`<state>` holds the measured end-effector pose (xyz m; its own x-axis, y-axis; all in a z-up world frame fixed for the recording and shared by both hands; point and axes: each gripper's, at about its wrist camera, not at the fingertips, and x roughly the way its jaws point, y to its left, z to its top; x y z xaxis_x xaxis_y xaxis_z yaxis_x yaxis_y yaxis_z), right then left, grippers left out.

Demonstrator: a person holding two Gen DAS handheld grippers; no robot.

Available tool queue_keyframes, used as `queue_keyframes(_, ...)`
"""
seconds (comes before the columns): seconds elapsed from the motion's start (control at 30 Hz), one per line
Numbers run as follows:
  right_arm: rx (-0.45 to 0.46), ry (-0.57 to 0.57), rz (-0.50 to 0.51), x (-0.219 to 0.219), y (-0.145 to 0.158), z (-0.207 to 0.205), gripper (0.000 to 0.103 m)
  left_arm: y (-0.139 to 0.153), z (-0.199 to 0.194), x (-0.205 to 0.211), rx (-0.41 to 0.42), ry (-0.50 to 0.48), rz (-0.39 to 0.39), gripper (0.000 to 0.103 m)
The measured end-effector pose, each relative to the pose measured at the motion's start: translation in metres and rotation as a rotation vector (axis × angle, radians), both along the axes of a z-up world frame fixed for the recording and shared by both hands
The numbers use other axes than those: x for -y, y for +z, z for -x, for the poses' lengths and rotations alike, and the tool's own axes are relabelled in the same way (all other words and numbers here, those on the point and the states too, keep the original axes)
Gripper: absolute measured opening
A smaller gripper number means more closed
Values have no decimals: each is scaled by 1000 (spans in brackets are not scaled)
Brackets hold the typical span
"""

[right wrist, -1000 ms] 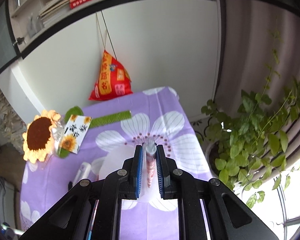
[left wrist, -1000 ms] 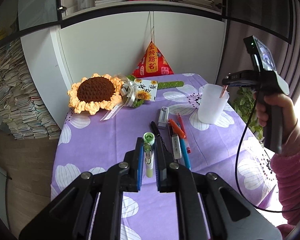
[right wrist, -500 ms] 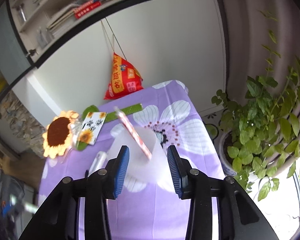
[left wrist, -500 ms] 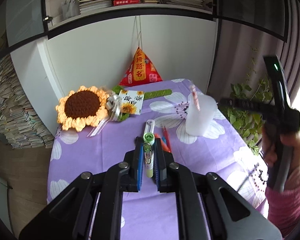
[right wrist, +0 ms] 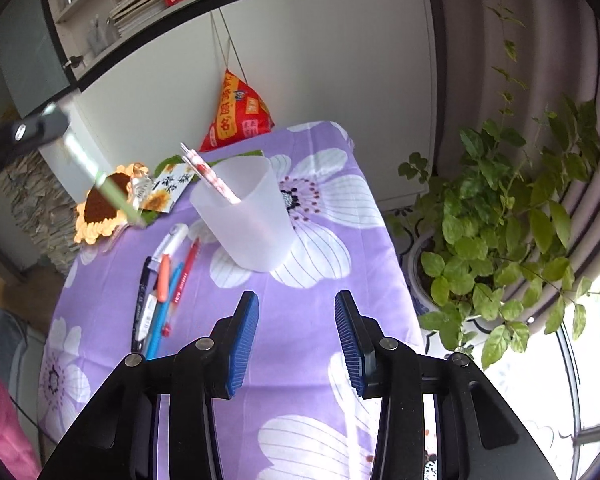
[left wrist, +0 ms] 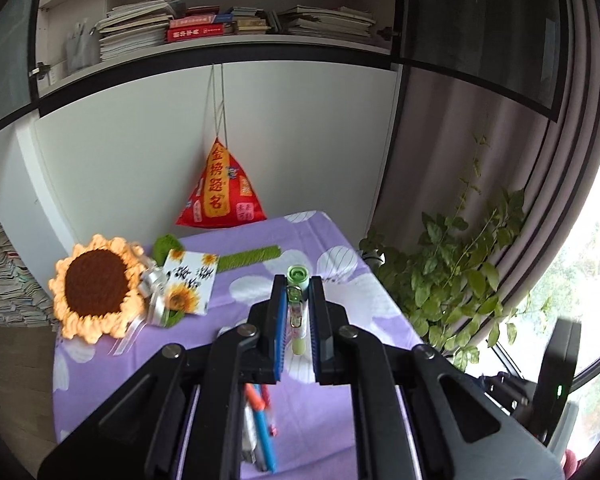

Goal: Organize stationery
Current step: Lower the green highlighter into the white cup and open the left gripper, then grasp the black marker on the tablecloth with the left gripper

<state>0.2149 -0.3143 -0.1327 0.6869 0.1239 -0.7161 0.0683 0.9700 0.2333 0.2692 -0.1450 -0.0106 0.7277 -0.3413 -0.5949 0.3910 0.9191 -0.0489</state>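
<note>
The left tool (left wrist: pixel 297 316) hung left of the cup (right wrist: pixel 245 216), clamping a green pen (left wrist: pixel 298 308); the right tool (right wrist: pixel 295 340) gaped before it.

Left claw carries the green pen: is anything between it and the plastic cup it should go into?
Nothing visible. The left claw holds the green pen in the air, left of the cup. The cup's mouth is open, with one pink pen leaning inside. The right claw is open, nearer the camera.
</note>
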Motion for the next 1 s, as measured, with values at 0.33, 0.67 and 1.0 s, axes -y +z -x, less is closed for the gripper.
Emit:
queue_keyframes(0.33,-5,-7,17,5,-5,10,40,-11,-35,30,-39,13,10,8)
queue_keyframes(0.67,-28,11,9,0,-13,7,40,-19,-44,40,-57,0,-20,8)
queue_keyframes(1.0,-34,13,13,-1,-14,9,40,-57,-41,16,-143,33,-43,8)
